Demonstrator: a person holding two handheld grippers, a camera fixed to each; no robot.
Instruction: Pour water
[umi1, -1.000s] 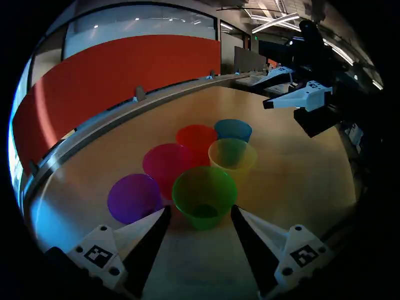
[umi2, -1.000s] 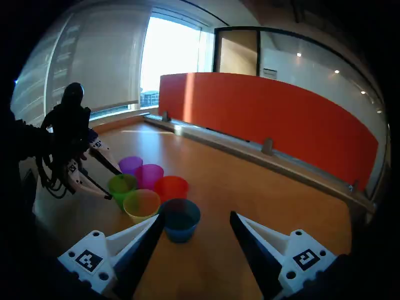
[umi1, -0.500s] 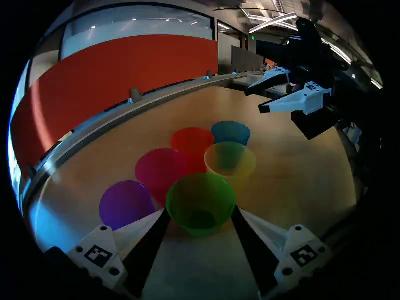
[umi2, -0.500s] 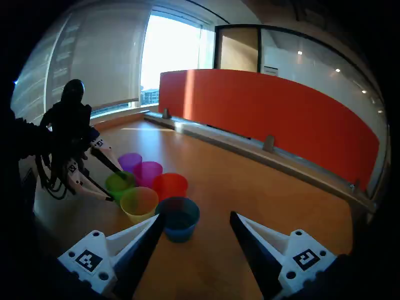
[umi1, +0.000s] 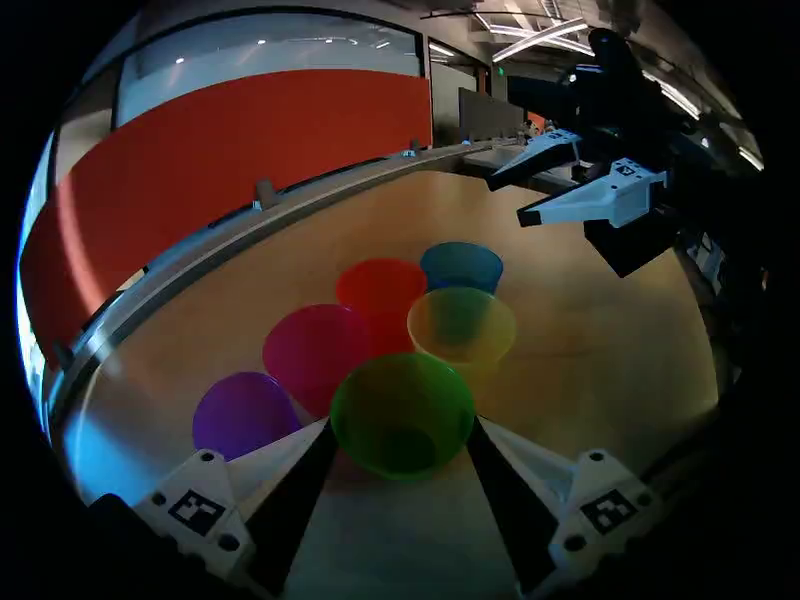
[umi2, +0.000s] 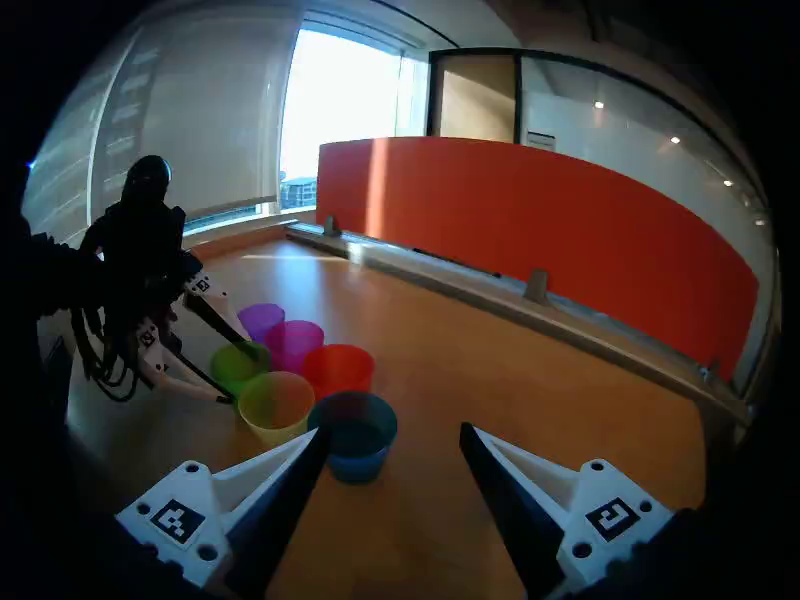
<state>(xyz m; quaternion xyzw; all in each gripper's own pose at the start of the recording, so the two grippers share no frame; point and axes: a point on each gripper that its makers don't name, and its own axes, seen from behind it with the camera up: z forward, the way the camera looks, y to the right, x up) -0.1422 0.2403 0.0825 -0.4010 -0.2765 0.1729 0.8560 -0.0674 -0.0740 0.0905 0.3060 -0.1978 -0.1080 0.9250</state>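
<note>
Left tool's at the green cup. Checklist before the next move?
1. Left tool open, one finger on each side of the green cup: ok.
2. Green cup upright: ok.
3. Room around it: yellow cup and pink cup crowd its rim: not ok.
4. Water in green cup: cannot tell.
5. Right tool open, blue cup just ahead, left of centre: ok.

The left hand-held gripper (umi1: 400, 425) and the right hand-held gripper (umi2: 393, 430) each have two white, pointed fingers (umi1: 255, 470) with black inner faces, each finger bearing a square black-and-white marker (umi1: 195, 510) and small dark screws.
</note>
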